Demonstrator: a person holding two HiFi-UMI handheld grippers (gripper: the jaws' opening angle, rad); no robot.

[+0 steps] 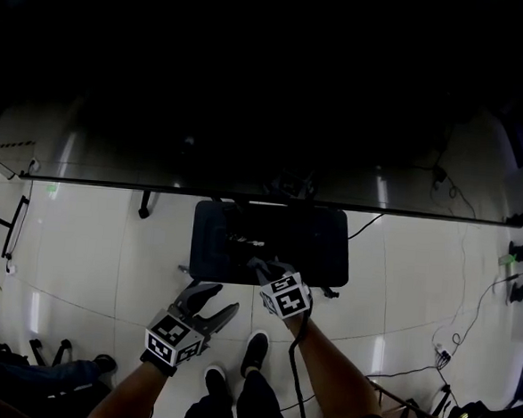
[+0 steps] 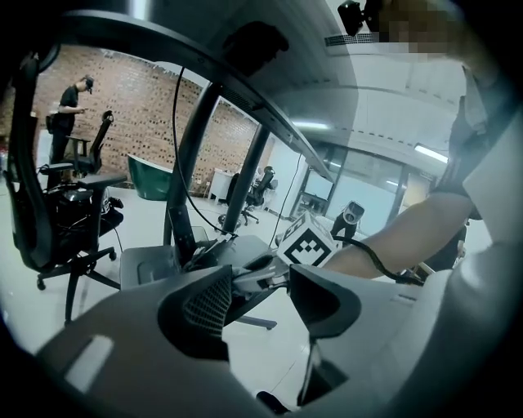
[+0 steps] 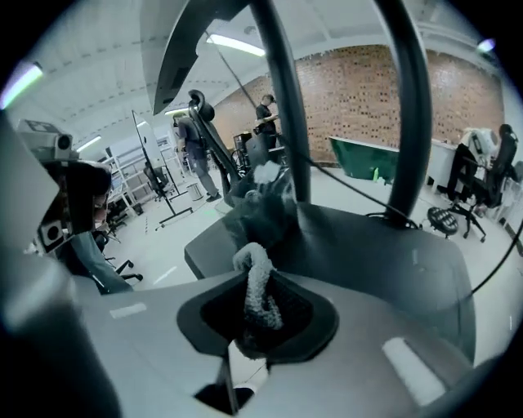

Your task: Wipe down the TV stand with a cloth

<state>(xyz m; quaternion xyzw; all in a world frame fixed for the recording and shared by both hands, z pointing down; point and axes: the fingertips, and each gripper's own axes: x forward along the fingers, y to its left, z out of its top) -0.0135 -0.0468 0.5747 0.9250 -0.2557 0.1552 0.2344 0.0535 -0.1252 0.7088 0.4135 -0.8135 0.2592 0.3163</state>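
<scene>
- Pale tiled floor (image 1: 89, 254) of an open office, brick wall (image 2: 139, 122) behind; the head view is very dim.
- Right gripper (image 1: 259, 268): clenched on the cloth (image 3: 260, 286), tilted down over the near edge of the TV stand (image 1: 321, 252).
- Cloth: pale nubby strip pinched between the right gripper's jaws, looping up out of them. A darker bunched mass lies just ahead of that gripper; whether it is the same cloth cannot be told.
- TV stand: dark flat base plate under and ahead of the right gripper, with two dark uprights rising beyond it.
- Left gripper (image 1: 219, 301): released, jaws apart, nothing gripped; it sits beside the right gripper, short of the base plate, over the floor.
- Black office chair (image 2: 65, 212): off to the left of the left gripper, well apart.
</scene>
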